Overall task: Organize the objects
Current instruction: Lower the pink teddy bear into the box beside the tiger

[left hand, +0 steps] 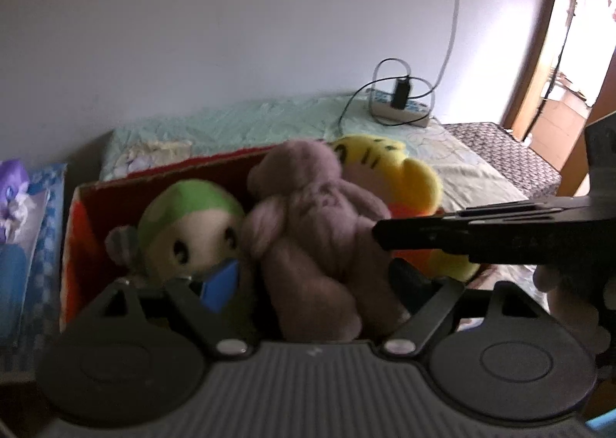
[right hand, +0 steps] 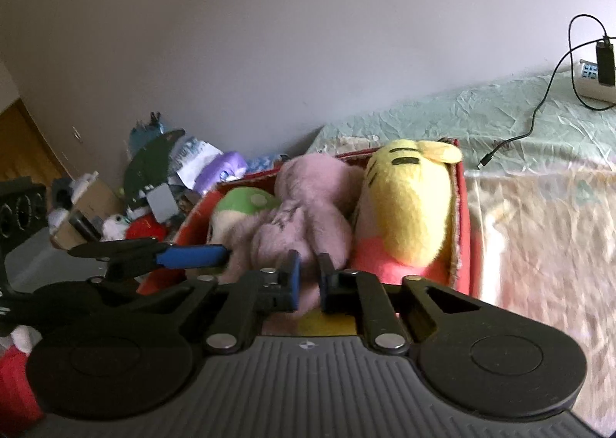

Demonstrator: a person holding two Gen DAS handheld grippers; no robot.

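A red cardboard box point(left hand: 154, 178) point(right hand: 462, 207) on the bed holds three plush toys. A green-capped doll point(left hand: 188, 222) point(right hand: 238, 203) lies at its left, a purple bear point(left hand: 319, 214) point(right hand: 308, 199) in the middle and a yellow plush point(left hand: 389, 172) point(right hand: 408, 207) at the right. My left gripper point(left hand: 313, 278) point(right hand: 215, 255) is open, with the bear's lower body between its fingers. Its blue pad sits by the doll's chin. My right gripper point(right hand: 311, 272) point(left hand: 381, 234) comes in from the right, its jaws pinched shut on the bear's fur.
The box stands on a pale green sheet point(right hand: 519, 122). A power strip with a black charger point(left hand: 400, 103) point(right hand: 600, 72) and a loose cable lie at the far end. Clutter is piled point(right hand: 154, 176) left of the box, beside a blue package point(left hand: 23, 226). A doorway point(left hand: 569, 53) is at right.
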